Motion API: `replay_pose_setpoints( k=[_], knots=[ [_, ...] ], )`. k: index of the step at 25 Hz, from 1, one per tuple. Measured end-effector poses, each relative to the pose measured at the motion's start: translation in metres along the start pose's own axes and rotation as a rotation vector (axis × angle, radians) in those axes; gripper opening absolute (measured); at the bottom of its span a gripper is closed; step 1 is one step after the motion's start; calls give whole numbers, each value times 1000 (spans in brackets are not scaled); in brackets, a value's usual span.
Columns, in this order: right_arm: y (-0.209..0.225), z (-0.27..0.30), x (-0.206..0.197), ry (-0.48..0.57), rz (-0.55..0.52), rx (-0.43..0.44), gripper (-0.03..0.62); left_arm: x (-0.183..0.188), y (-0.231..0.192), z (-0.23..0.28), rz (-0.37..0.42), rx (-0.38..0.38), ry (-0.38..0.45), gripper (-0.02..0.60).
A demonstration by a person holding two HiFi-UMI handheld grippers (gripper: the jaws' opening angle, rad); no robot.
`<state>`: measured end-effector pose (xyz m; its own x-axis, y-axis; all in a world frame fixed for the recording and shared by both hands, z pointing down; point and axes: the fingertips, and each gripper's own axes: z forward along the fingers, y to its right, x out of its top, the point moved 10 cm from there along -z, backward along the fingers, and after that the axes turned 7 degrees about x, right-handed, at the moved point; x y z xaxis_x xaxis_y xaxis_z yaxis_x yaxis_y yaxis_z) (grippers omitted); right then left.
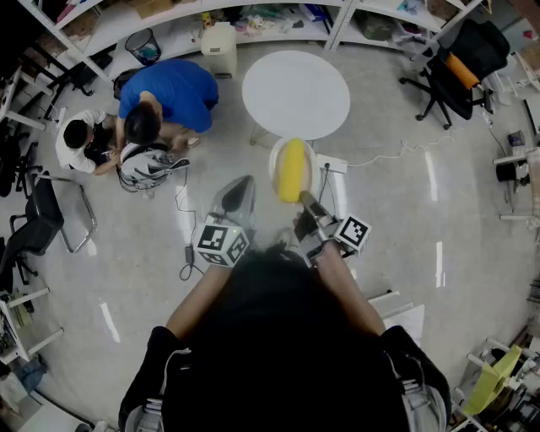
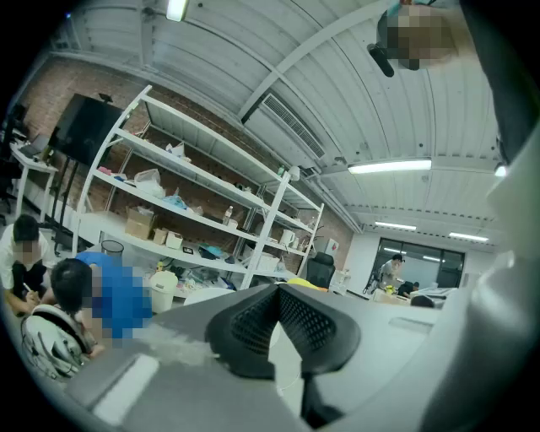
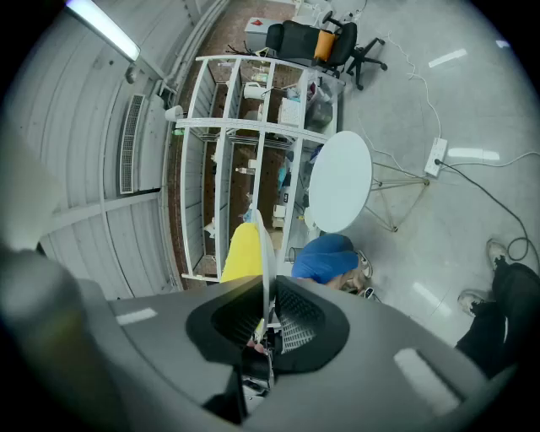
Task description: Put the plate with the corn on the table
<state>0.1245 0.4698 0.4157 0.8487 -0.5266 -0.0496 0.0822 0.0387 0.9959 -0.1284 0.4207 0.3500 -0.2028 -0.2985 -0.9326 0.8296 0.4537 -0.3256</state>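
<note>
A white plate (image 1: 310, 159) carrying a yellow corn cob (image 1: 292, 169) hangs in the air in front of me, above the floor and short of the round white table (image 1: 295, 93). My right gripper (image 1: 305, 199) is shut on the plate's near rim. In the right gripper view the plate (image 3: 267, 253) shows edge-on between the jaws of the right gripper (image 3: 268, 291), the corn (image 3: 240, 253) lies on its left side, and the table (image 3: 342, 181) stands further off. My left gripper (image 1: 243, 184) floats left of the plate, shut and holding nothing. In its own view the left gripper (image 2: 277, 291) points at the shelves.
A person in a blue shirt (image 1: 164, 97) crouches on the floor left of the table, beside a second person in white (image 1: 80, 139) and a helmet (image 1: 145, 165). A power strip and cable (image 1: 333, 164) lie by the table's foot. Office chairs (image 1: 460, 67) and shelving (image 1: 278, 21) line the back.
</note>
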Motion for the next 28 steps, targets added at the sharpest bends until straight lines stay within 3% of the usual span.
replay_pose_setpoints(
  k=[28],
  knots=[
    [8,-13,22,-20,11,-4,43,-10,26,14,3,23,-1,2]
  ],
)
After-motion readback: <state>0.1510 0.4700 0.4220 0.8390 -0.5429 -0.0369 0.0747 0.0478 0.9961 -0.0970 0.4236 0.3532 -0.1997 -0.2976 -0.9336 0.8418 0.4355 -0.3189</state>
